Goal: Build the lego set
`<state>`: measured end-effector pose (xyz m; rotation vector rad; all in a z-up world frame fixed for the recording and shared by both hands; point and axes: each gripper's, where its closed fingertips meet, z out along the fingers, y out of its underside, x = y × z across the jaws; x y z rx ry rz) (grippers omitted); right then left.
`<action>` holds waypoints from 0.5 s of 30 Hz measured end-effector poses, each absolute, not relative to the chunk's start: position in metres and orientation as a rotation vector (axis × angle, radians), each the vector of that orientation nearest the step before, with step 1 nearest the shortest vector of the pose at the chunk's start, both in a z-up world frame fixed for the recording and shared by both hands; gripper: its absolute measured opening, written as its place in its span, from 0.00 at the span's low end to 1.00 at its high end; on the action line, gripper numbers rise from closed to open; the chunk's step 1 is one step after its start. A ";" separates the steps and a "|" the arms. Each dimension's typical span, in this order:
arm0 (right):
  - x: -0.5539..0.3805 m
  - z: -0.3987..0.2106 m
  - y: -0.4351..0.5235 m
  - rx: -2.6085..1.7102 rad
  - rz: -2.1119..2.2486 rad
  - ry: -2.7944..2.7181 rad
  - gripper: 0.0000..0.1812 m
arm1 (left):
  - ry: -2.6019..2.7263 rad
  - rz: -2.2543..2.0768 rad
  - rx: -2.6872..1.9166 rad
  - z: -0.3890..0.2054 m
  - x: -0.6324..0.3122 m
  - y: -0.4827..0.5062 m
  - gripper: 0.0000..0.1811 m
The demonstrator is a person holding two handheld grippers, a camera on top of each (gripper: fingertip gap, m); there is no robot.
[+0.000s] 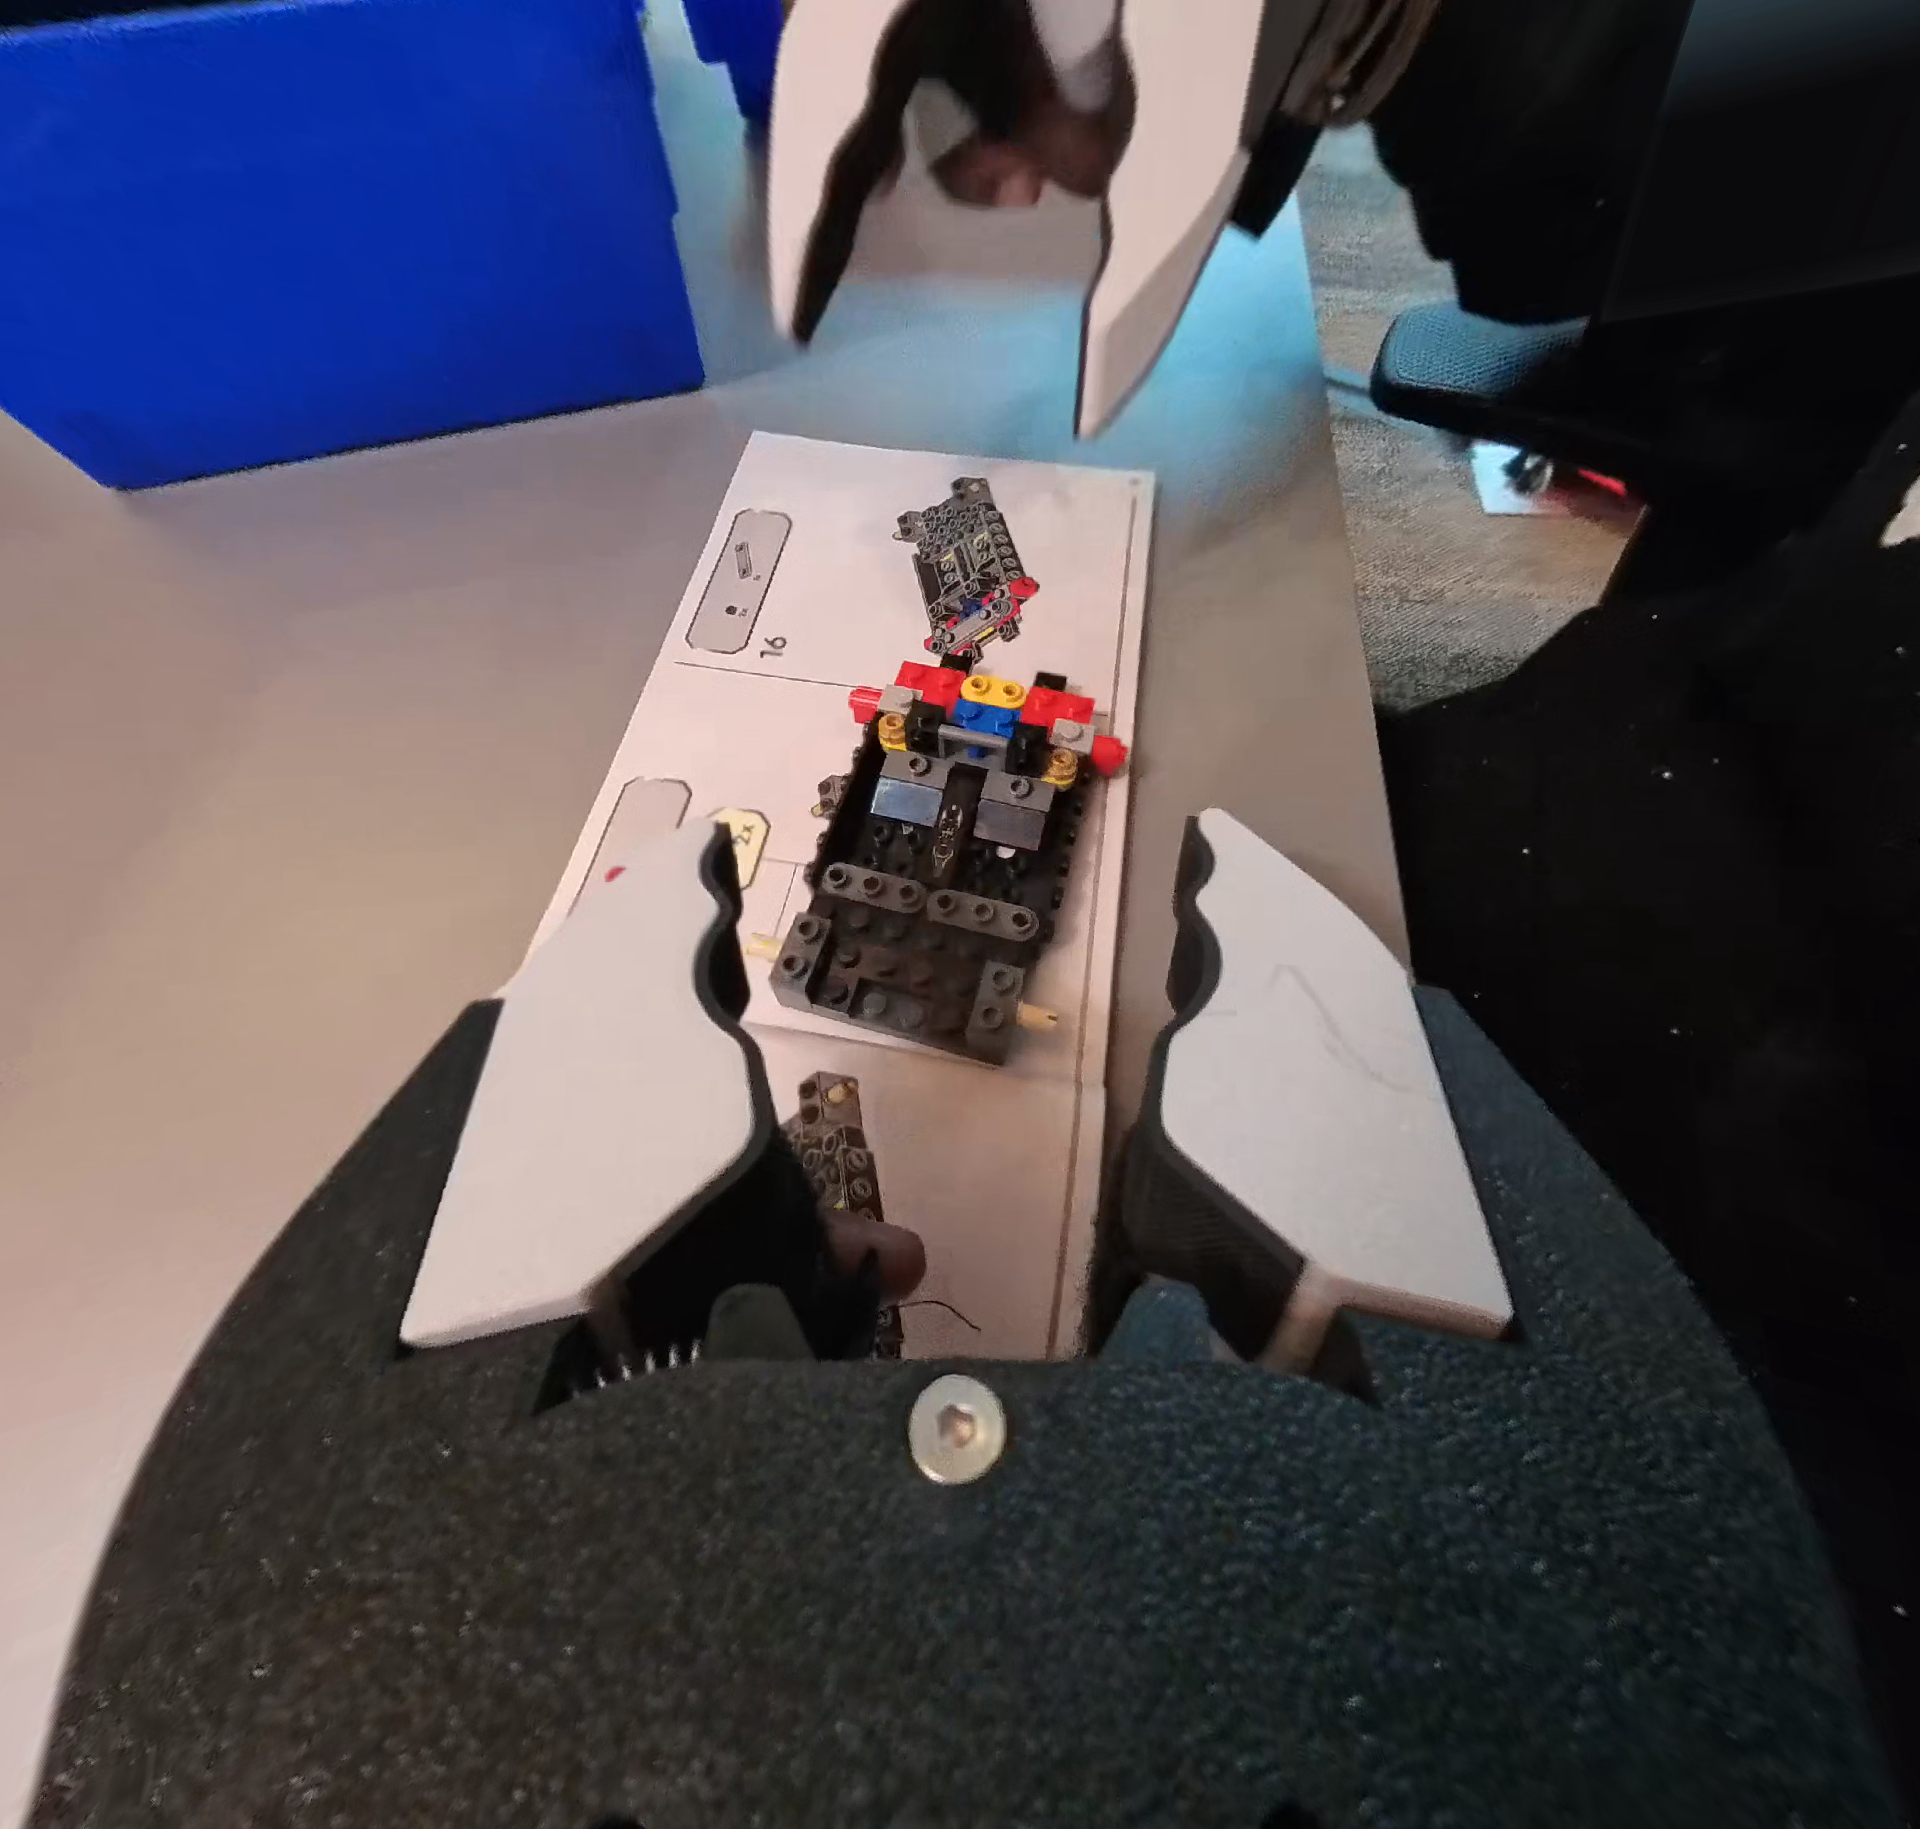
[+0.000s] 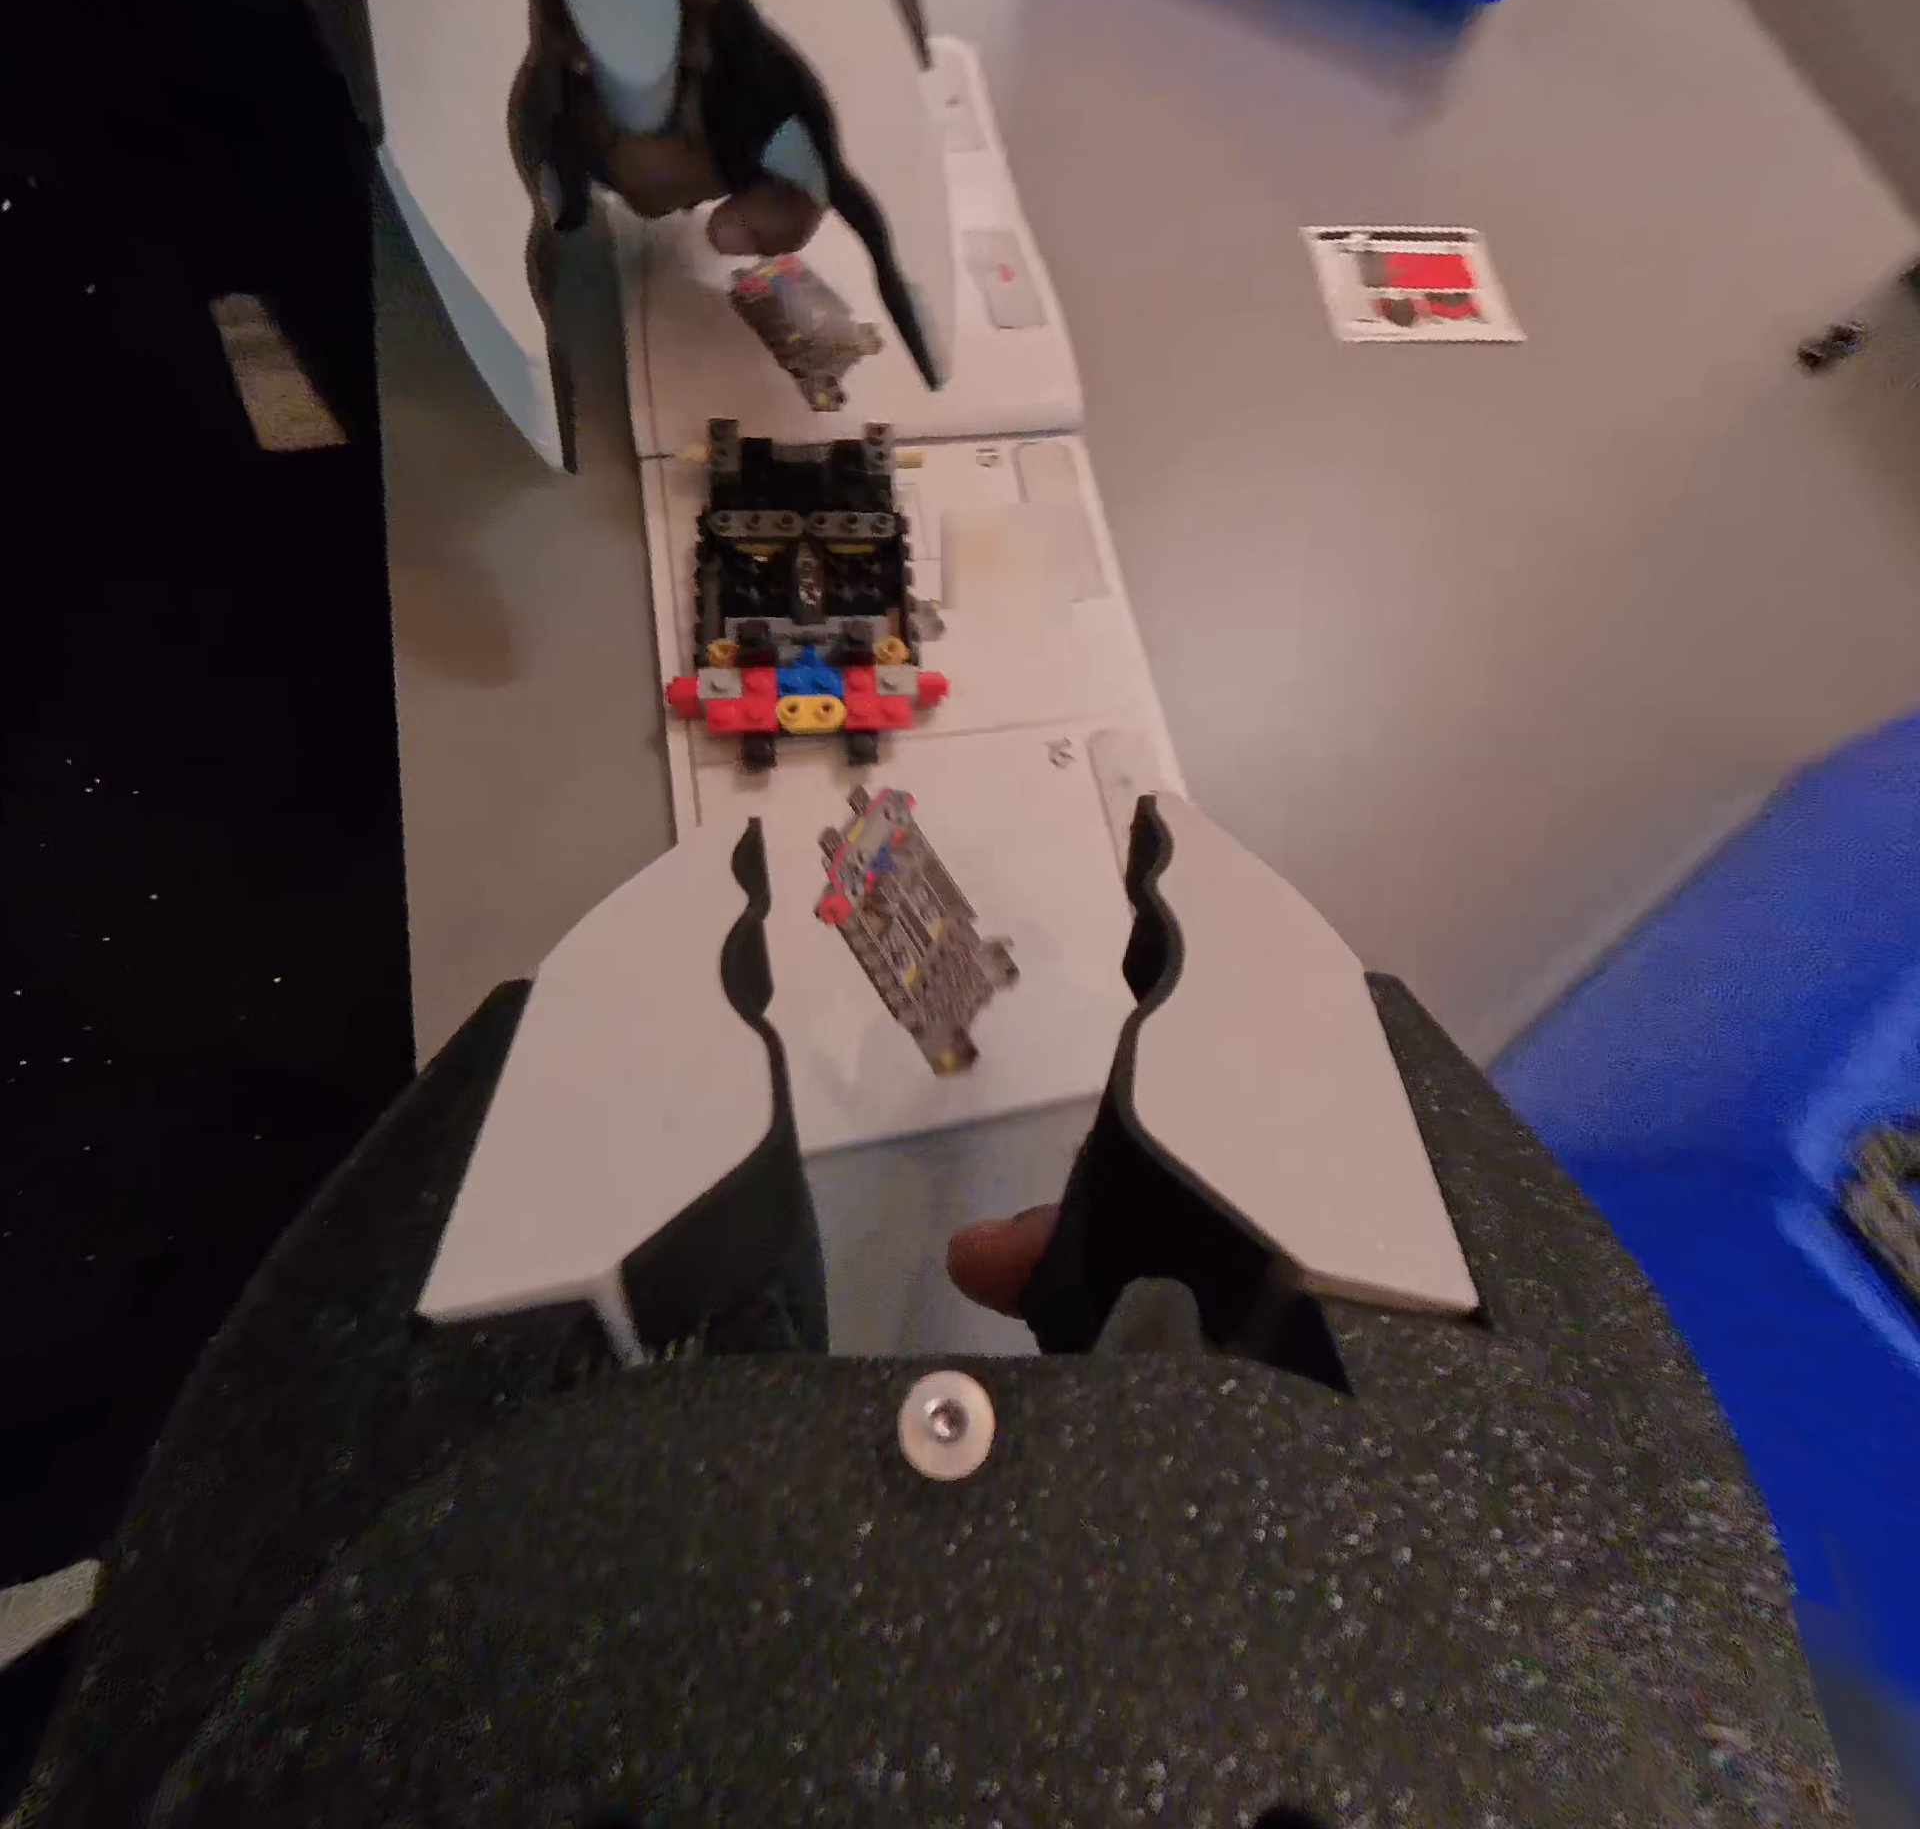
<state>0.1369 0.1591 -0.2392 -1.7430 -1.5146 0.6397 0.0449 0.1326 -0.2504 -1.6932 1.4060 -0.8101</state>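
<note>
Model, a partly built black chassis with red, blue and yellow bricks at one end, sits on the open booklet on the grey table. Left gripper and right gripper face each other above it, both spread wide, empty. Blue bin stands nearby.

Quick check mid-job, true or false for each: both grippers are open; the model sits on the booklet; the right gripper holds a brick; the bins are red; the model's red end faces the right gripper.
1. The left gripper and right gripper are open. True.
2. The model sits on the booklet. True.
3. The right gripper holds a brick. False: nothing is between its fingers.
4. The bins are red. False: blue.
5. The model's red end faces the right gripper. True.
</note>
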 end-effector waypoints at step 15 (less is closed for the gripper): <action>0.164 -0.290 0.146 -2.008 0.664 -1.492 0.16 | 1.384 -0.813 -1.725 -0.261 0.045 0.137 0.38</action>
